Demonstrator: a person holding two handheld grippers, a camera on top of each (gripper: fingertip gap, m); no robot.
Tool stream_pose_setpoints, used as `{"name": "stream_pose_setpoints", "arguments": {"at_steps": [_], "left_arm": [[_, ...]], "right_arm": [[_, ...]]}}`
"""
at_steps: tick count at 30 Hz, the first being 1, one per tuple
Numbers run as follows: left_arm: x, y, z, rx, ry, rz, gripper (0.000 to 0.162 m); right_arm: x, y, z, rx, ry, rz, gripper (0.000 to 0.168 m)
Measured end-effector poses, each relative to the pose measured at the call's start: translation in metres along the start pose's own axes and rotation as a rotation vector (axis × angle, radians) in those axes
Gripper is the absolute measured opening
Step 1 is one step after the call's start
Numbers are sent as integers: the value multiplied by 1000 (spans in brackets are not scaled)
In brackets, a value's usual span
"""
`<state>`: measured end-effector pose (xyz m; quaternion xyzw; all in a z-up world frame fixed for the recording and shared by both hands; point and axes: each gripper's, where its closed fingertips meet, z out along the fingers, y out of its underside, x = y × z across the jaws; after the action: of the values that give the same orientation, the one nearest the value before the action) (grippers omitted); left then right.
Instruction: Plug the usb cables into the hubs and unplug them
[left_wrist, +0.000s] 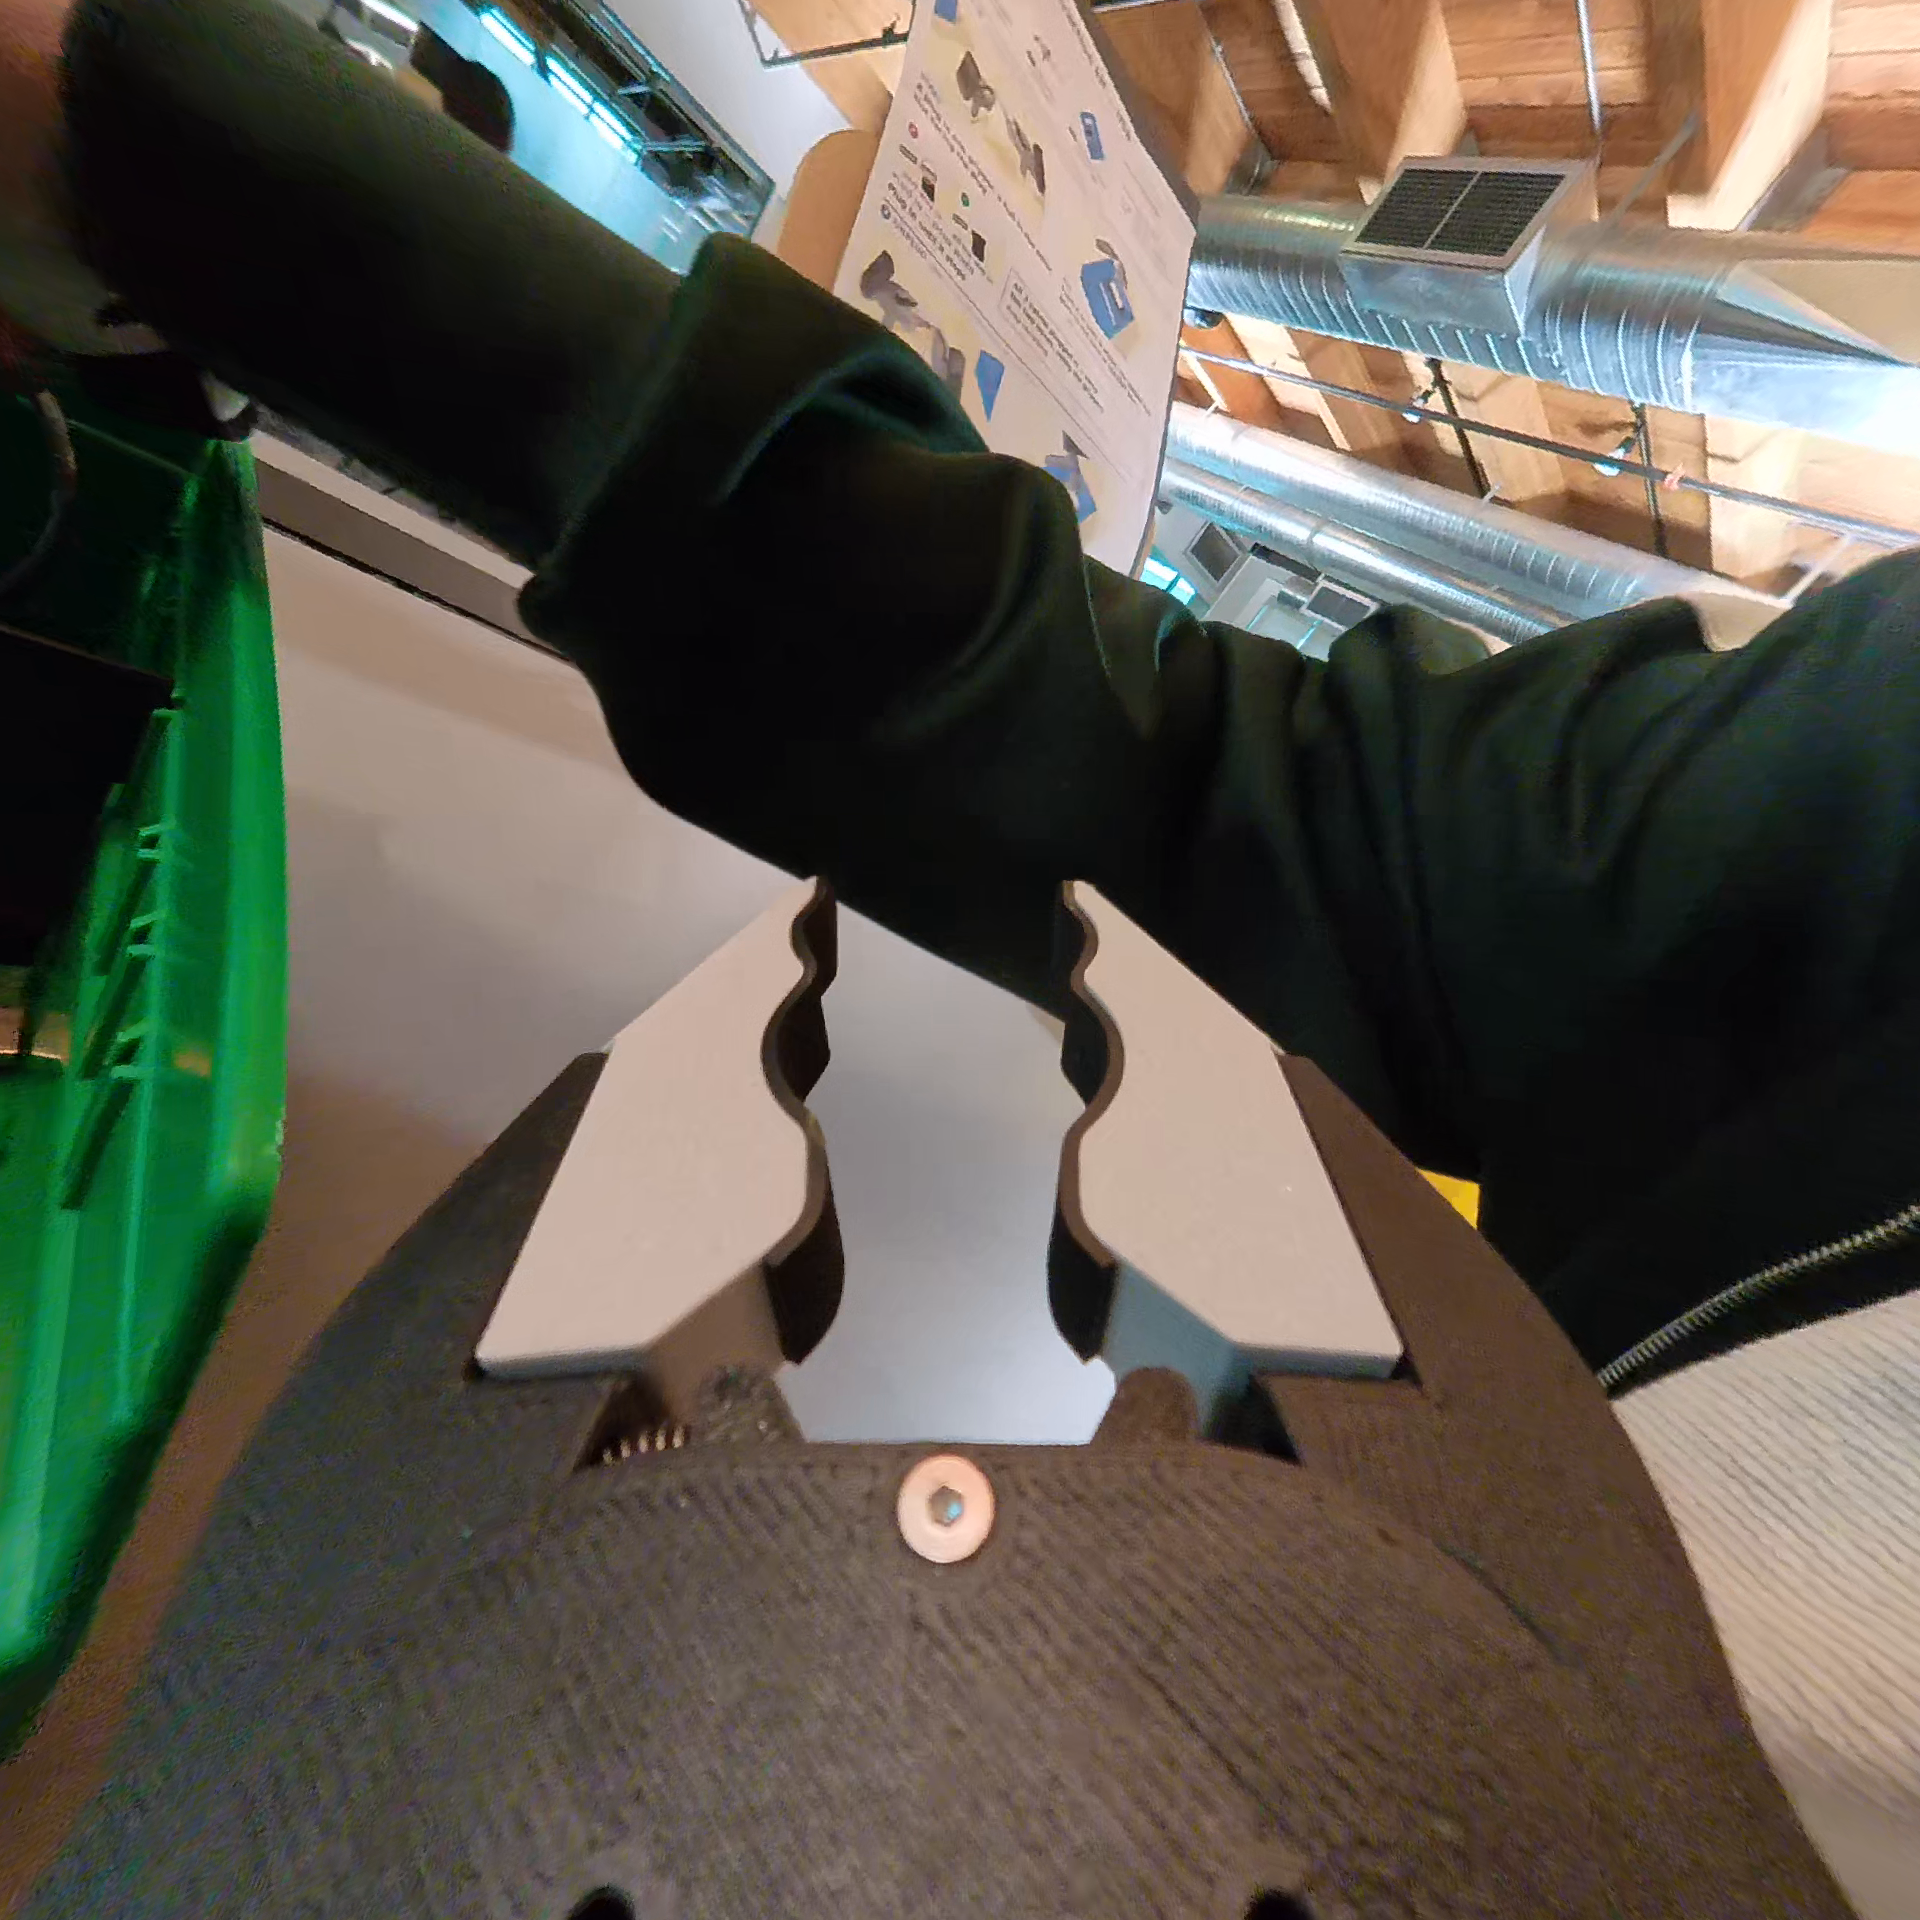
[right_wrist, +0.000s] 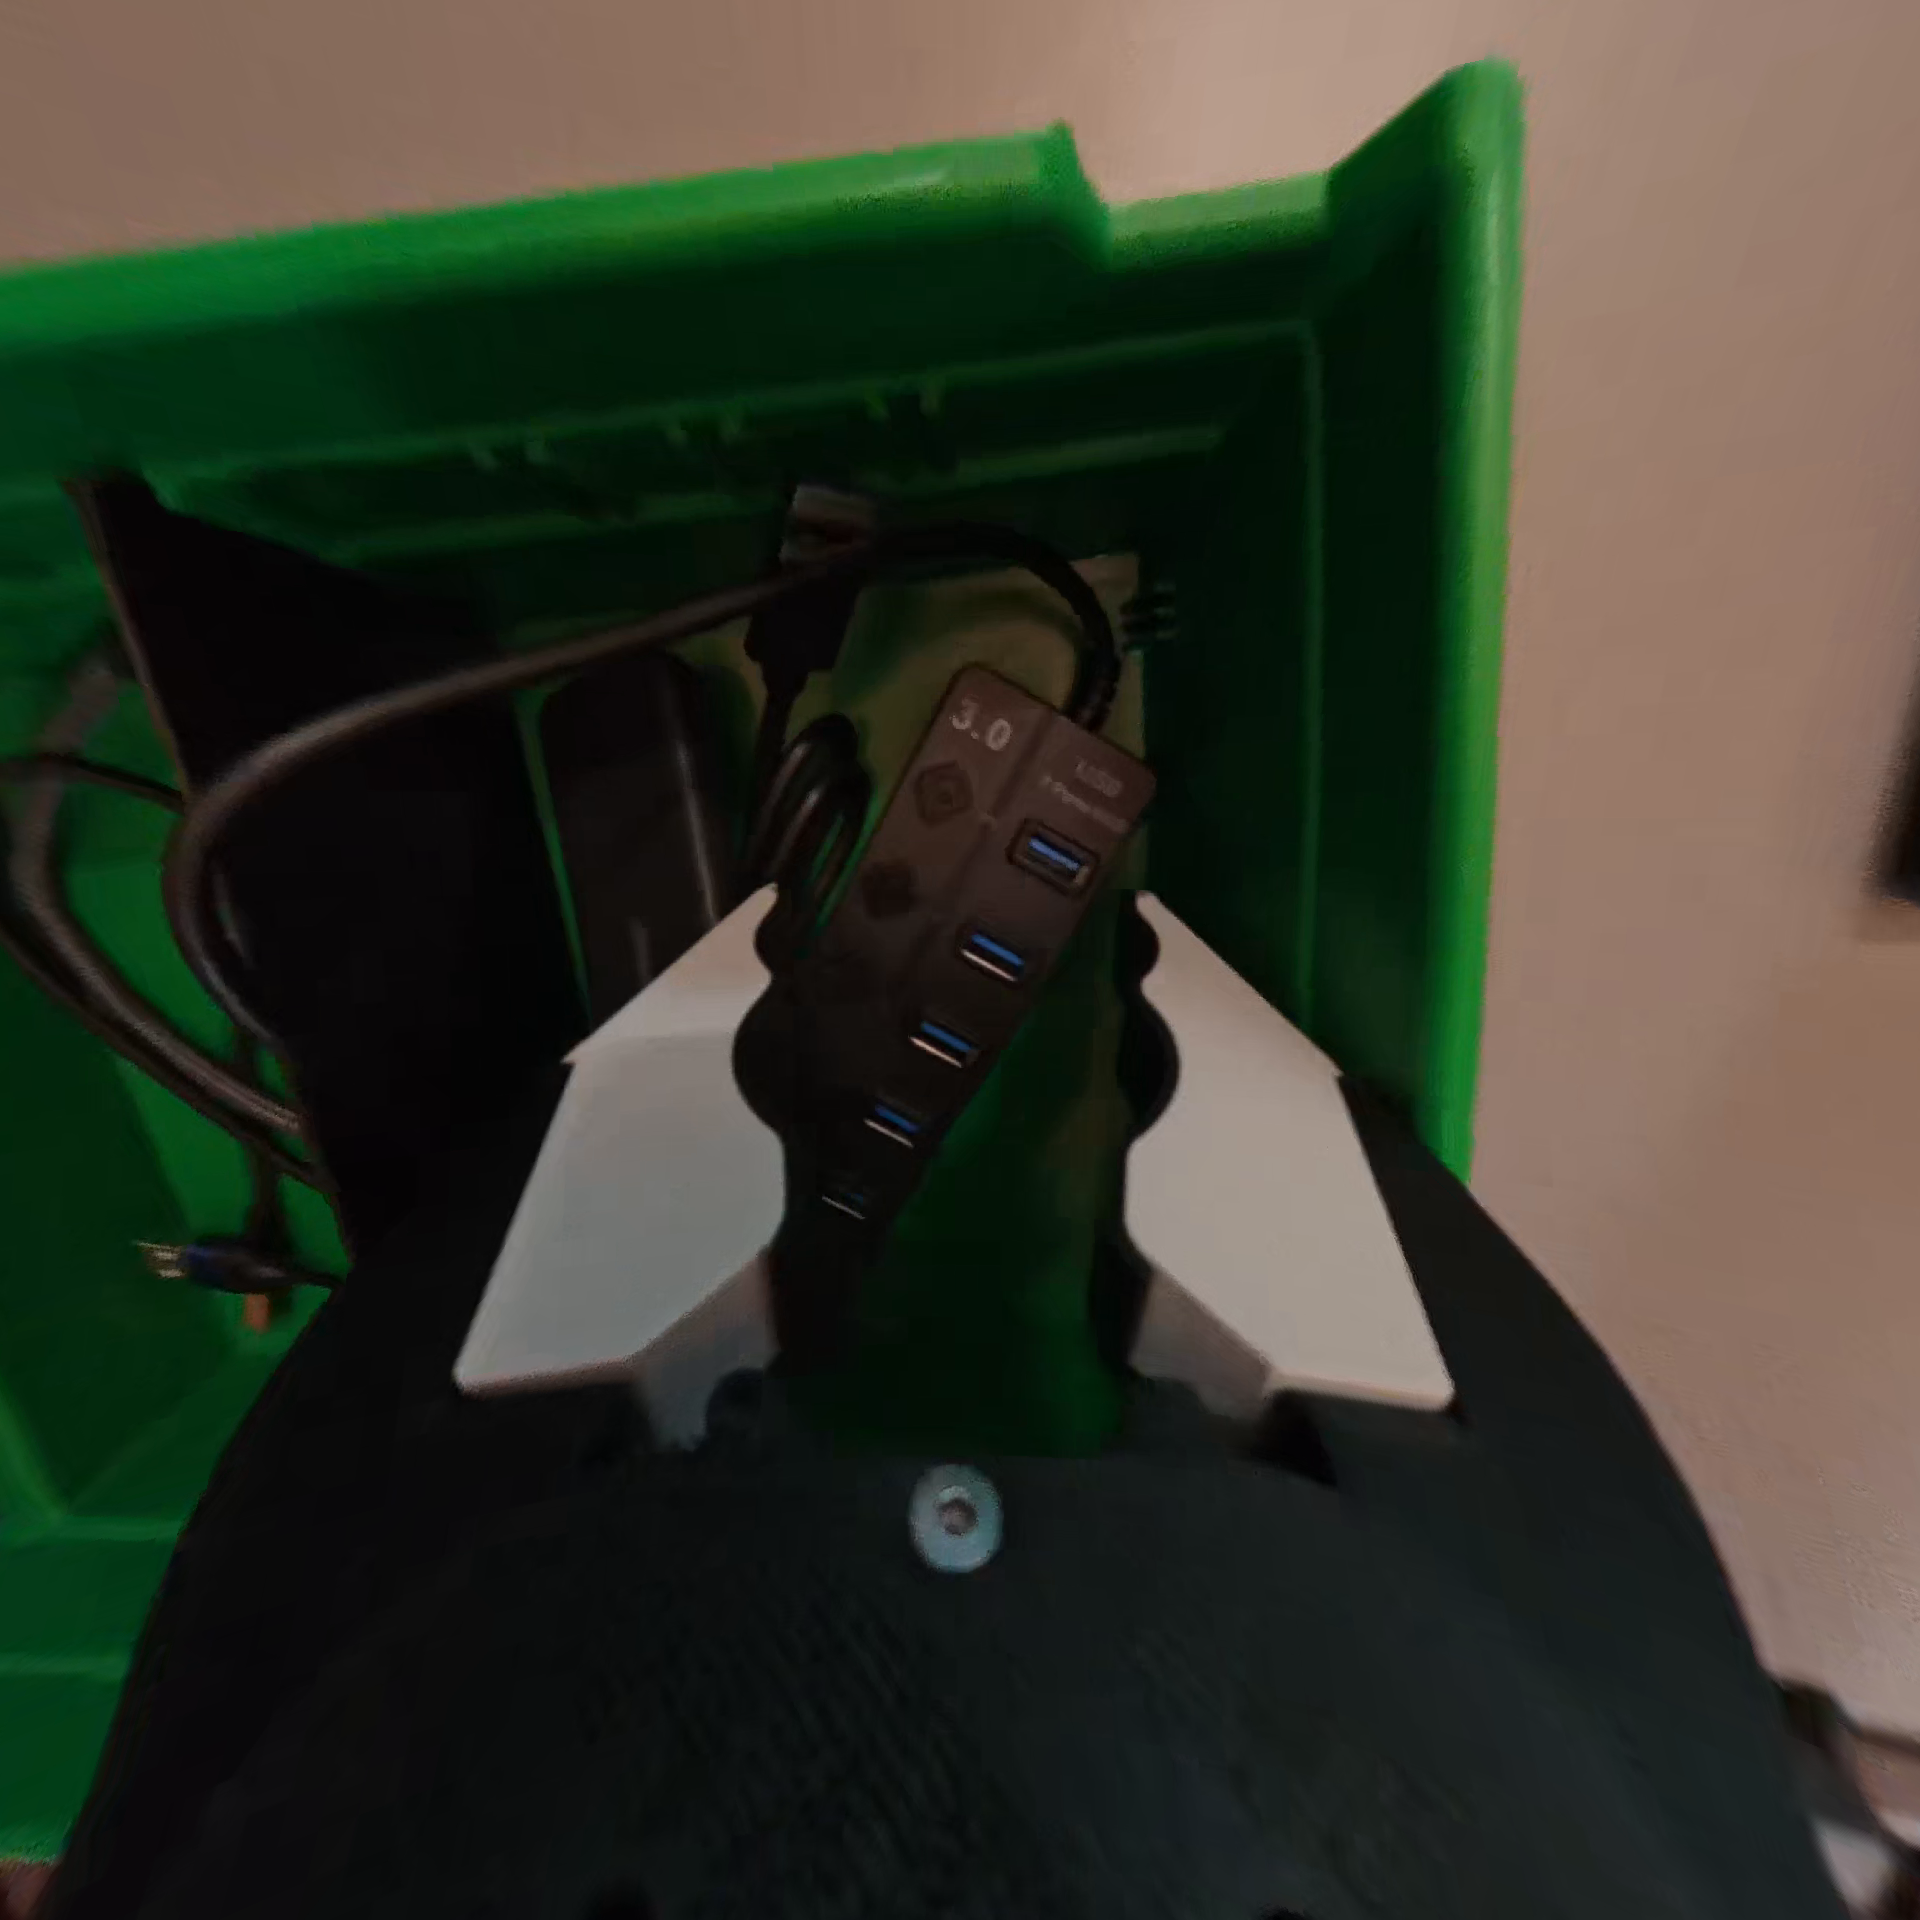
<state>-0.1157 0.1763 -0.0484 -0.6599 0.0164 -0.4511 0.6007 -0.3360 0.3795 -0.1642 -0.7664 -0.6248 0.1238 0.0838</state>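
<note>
- The left gripper pointed upward, tilted toward the ceiling, its two grey fingers spread apart with nothing between them; only the pale tabletop showed through the gap.
- A dark sleeve crossed the left wrist view from upper left to right, passing just over the fingertips and blocking much of the view; a zip ran along the jacket edge at lower right.
- A green crate stood at the left edge of that view; a printed sheet hung behind the sleeve, with silver ducts and wooden beams overhead.
- The right gripper reached into the green crate, its white fingers standing open; the picture was blurred by motion.
- A black hub with a row of blue ports lay slanted in the gap between the fingers, its upper end toward the crate's far wall; whether the fingers touched it could not be told, and the ports in view held no plugs.
- The hub's own black cable curled from its top end; other black cables looped through the crate to the left, one ending in a plug near the lower left; dark shapes filled the crate behind them.
</note>
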Motion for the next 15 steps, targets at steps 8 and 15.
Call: {"name": "stream_pose_setpoints", "arguments": {"at_steps": [8,15], "left_arm": [[3,-4,-6,18,-2,-2,39],[3,-4,-6,24,3,-20,39]], "right_arm": [[9,15,4,-165,241,-45,73],[-1,21,18,-156,24,155,58]]}}
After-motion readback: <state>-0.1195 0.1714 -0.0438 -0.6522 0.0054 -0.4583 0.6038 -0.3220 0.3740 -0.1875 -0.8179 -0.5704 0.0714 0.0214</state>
